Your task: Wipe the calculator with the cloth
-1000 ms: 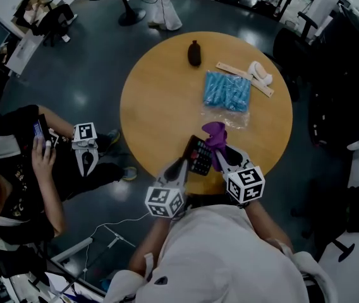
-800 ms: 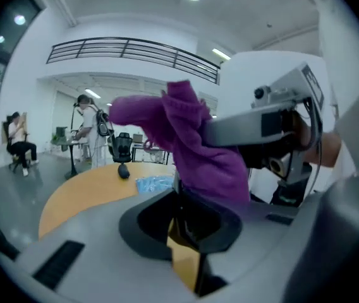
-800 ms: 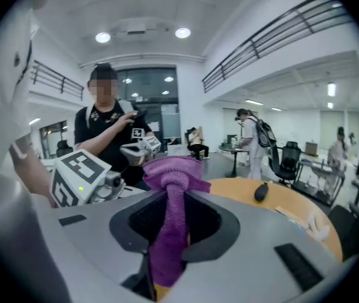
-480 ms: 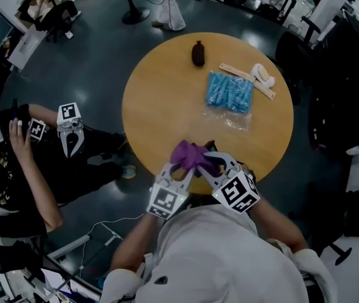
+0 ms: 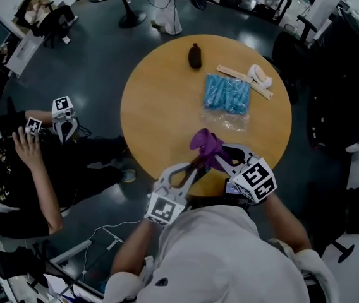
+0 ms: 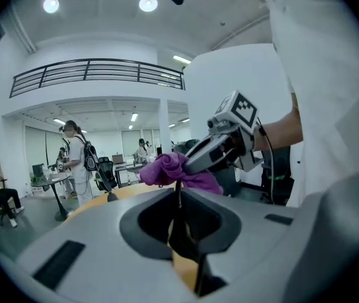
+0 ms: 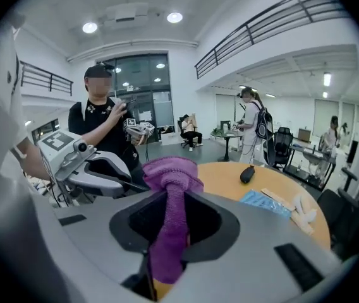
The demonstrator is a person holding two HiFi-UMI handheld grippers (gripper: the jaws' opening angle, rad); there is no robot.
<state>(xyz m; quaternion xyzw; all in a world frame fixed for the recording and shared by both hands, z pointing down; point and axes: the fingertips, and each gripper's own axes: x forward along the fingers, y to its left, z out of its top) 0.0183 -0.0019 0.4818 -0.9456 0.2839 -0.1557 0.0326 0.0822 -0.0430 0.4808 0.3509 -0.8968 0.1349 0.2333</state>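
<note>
At the near edge of the round wooden bench [image 5: 160,100], both tongs meet, one with the calculator and one with the cloth.
The left tongs [image 5: 194,164] are clenched on the thin black calculator [image 6: 181,229], which shows only edge-on between their jaws. The right tongs [image 5: 219,156] grasp the bunched purple cloth [image 5: 206,142], whose free end bulges just past their tips, right at the calculator's far end. On the far half of the bench lie a blue plastic packet [image 5: 228,93], a dark oval object [image 5: 194,55] and a pale flat strip [image 5: 243,77], well apart from both tongs.
</note>
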